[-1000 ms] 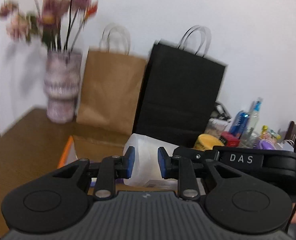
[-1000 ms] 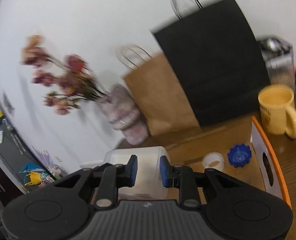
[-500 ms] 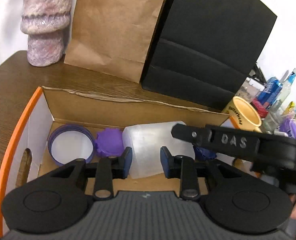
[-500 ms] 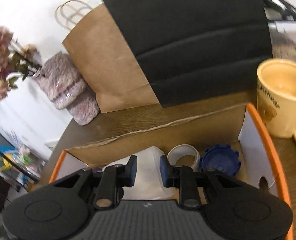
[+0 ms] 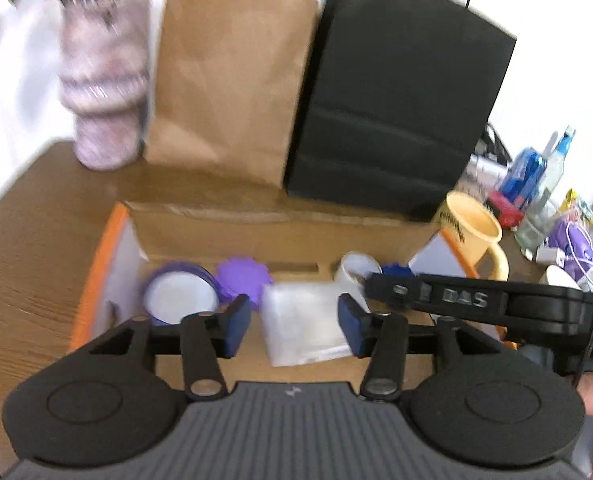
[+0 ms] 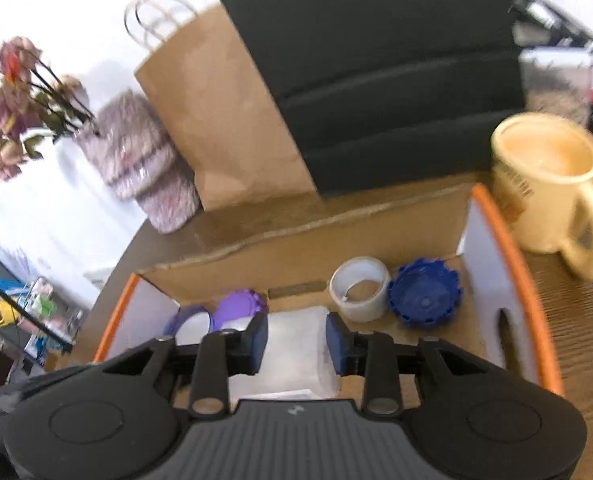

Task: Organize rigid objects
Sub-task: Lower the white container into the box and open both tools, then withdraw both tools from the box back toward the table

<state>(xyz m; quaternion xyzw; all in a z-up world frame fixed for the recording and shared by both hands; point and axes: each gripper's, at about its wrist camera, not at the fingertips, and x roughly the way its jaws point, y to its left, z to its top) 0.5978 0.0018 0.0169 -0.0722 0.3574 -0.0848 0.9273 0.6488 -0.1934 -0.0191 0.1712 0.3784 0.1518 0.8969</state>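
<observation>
- Two grippers hang over one cardboard box (image 5: 280,236), both tilted down into it. The left gripper (image 5: 294,326) has just been opening: its blue pads now stand spread, with daylight on each side of the clear plastic container (image 5: 306,324) lying between them, so nothing is pinched.
- The right gripper (image 6: 296,340) has also just been widening. The same container (image 6: 292,344) sits between its pads; they look close to its sides, but contact is hard to make out, and I read this as a release rather than a hold.
- Just beyond the left fingertips, to their left, lie a purple-rimmed lid (image 5: 180,298) and a purple cap (image 5: 242,278), side by side on the box floor.
- Ahead and right of the right gripper rest a tape roll (image 6: 360,288) and a blue cap (image 6: 424,298), touching or nearly so.
- Outside the box, further right, stands a yellow mug (image 6: 544,184); behind the box are a brown paper bag (image 5: 232,80), a black bag (image 5: 400,92) and a vase (image 5: 104,88).
- Judging by this, five items are already boxed and the container appears freshly set down. The mug and the clutter far right may remain, though whether they belong to the job is unclear.
</observation>
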